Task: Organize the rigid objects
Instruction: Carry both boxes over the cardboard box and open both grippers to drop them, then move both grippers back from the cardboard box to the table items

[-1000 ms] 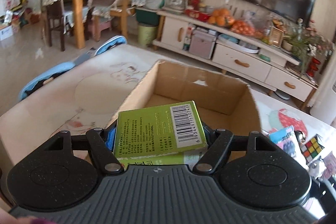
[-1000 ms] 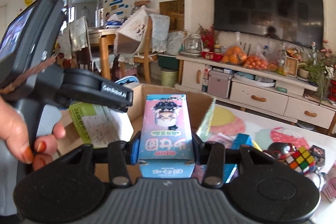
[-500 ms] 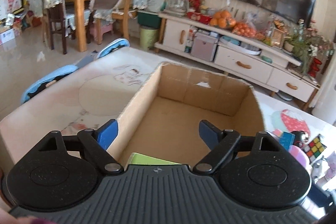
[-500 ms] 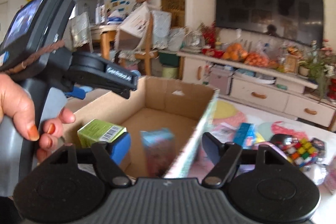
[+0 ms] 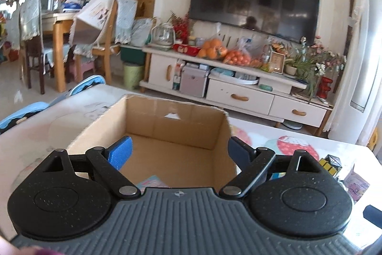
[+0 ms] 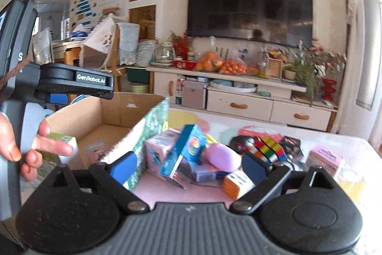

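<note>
An open cardboard box (image 5: 176, 118) stands on the table; it also shows in the right wrist view (image 6: 100, 111). My left gripper (image 5: 179, 152) is open and empty above the box. In the box lie a green box (image 6: 64, 139) and a pink picture box (image 6: 96, 151), whose corner shows in the left wrist view (image 5: 150, 181). My right gripper (image 6: 188, 165) is open and empty, right of the cardboard box, facing a pile: blue box (image 6: 183, 152), pink box (image 6: 157, 149), purple oval thing (image 6: 222, 157), Rubik's cube (image 6: 269, 147).
The left gripper's body (image 6: 59, 80) and the hand holding it fill the left of the right wrist view. A small pink box (image 6: 324, 159) and an orange-striped box (image 6: 238, 184) lie on the table. A TV cabinet (image 5: 238, 92) stands beyond the table.
Both grippers opened and let go: the green box and the pink picture box dropped into the cardboard box. The right gripper then swung right toward the pile. The left gripper lifted.
</note>
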The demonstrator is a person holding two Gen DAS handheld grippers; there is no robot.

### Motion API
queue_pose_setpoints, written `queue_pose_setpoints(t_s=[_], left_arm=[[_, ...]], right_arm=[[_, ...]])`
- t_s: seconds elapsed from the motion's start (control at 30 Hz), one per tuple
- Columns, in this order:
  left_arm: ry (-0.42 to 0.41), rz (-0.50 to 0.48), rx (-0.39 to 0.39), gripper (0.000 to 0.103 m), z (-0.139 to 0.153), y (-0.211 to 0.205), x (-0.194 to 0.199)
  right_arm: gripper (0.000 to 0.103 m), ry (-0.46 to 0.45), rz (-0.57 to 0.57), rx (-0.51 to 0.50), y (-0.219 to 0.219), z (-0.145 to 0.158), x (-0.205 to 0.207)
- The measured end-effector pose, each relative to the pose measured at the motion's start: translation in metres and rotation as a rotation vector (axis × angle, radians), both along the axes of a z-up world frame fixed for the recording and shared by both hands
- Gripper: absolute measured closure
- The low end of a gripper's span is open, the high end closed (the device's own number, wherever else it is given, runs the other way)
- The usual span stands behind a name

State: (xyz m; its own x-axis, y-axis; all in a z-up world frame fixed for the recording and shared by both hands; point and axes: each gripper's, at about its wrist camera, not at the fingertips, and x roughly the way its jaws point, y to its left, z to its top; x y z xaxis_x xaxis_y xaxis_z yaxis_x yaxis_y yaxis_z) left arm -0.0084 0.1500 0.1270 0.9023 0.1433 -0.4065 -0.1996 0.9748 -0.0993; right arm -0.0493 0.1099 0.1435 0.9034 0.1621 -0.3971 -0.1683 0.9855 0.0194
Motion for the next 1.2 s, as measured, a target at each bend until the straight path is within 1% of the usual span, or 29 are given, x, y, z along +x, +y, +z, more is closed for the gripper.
queue_pose_setpoints(t_s=[0.13,0.27,0.33,0.37,0.4,0.47,0.5,0.53,0.63,0.73,0.8,0.9,0.97,1.03,1.1,1.2], left_arm=[[0.002,0.009,0.045,0.0,-0.012,-0.015,0.008],[0.008,0.043,0.153,0.0,-0.023,-0.028,0.015],[0.006,0.056,0.164,0.0,-0.024,-0.028,0.015],[0.002,0.089,0.164,0.0,-0.022,-0.027,0.014],[0.001,0.099,0.173,0.0,-0.022,-0.027,0.014],[0.007,0.128,0.234,0.0,-0.022,-0.025,0.015],[0.015,0.137,0.246,0.0,-0.023,-0.022,0.015],[0.025,0.149,0.246,0.0,-0.022,-0.017,0.016],[0.052,0.178,0.204,0.0,-0.021,-0.004,0.014],[0.062,0.168,0.208,0.0,-0.018,-0.004,0.014],[0.055,0.167,0.202,0.0,-0.014,-0.009,0.017],[0.018,0.146,0.17,0.0,-0.006,-0.015,0.012],[-0.02,0.134,0.185,0.0,0.0,-0.024,0.007],[-0.046,0.113,0.193,0.0,0.003,-0.033,0.004],[-0.056,0.08,0.19,0.0,0.005,-0.041,0.003],[-0.045,0.02,0.173,0.0,0.003,-0.053,0.0]], right_arm=[[0.005,0.006,-0.038,-0.015,-0.012,-0.006,-0.002],[0.003,0.023,-0.067,0.0,-0.029,-0.013,0.0],[0.002,0.033,-0.081,0.005,-0.035,-0.017,0.001],[0.001,0.036,-0.089,0.006,-0.038,-0.02,0.002],[0.001,0.04,-0.097,0.005,-0.041,-0.022,0.003],[0.001,0.045,-0.109,-0.002,-0.046,-0.026,0.003],[0.001,0.046,-0.117,-0.007,-0.05,-0.028,0.004],[0.001,0.049,-0.125,-0.013,-0.053,-0.03,0.004],[0.001,0.057,-0.154,-0.026,-0.066,-0.039,0.007],[0.001,0.071,-0.194,-0.025,-0.081,-0.046,0.012],[0.001,0.081,-0.217,-0.023,-0.091,-0.051,0.015],[0.001,0.089,-0.255,-0.044,-0.106,-0.057,0.02],[0.001,0.094,-0.276,-0.055,-0.113,-0.062,0.024],[0.001,0.105,-0.286,-0.045,-0.121,-0.066,0.028],[0.001,0.114,-0.271,-0.026,-0.127,-0.068,0.034],[0.001,0.11,-0.242,-0.026,-0.13,-0.071,0.044]])
